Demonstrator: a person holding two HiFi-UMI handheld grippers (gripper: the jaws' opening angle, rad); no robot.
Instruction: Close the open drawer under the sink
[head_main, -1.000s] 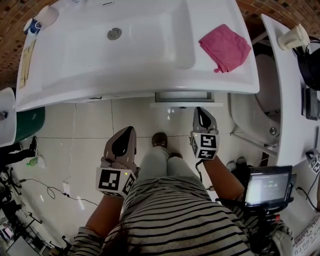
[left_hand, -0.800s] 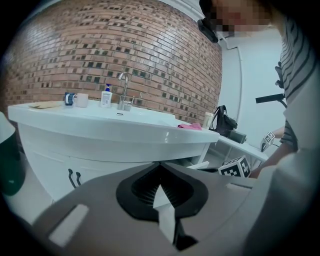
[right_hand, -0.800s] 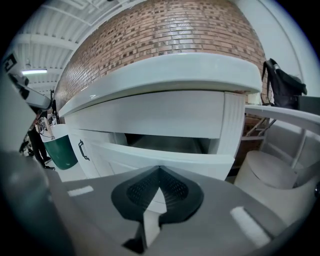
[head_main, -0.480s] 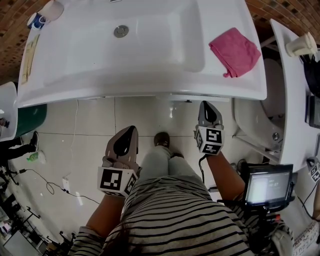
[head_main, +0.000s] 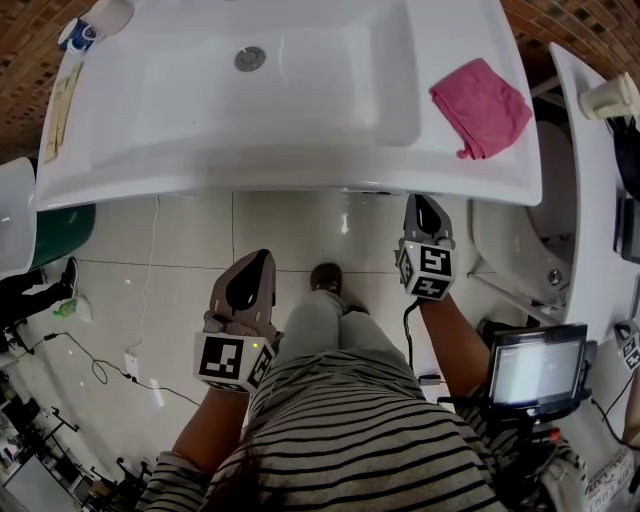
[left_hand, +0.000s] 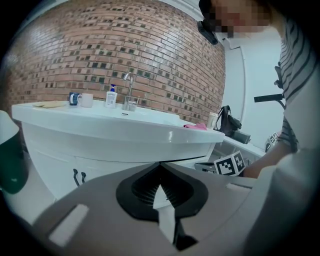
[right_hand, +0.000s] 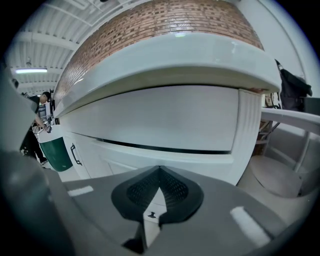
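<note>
From the head view the white sink fills the top, and no drawer sticks out past its front rim. In the right gripper view the white drawer front stands close ahead under the sink rim, with a thin dark gap along its lower edge. My right gripper is shut and empty, its tip at the sink's front edge; its jaws point at the drawer front. Farther back over the floor tiles, my left gripper is shut and empty, its jaws aimed at the sink cabinet.
A pink cloth lies on the sink's right corner and a cup at its back left. A green bin stands left, a white fixture right. A screen on a stand is by my right arm.
The drawer that stuck out from under the sink a second ago has slid in and is out of sight from the head view. My right gripper moved forward with it; the left stayed put.
</note>
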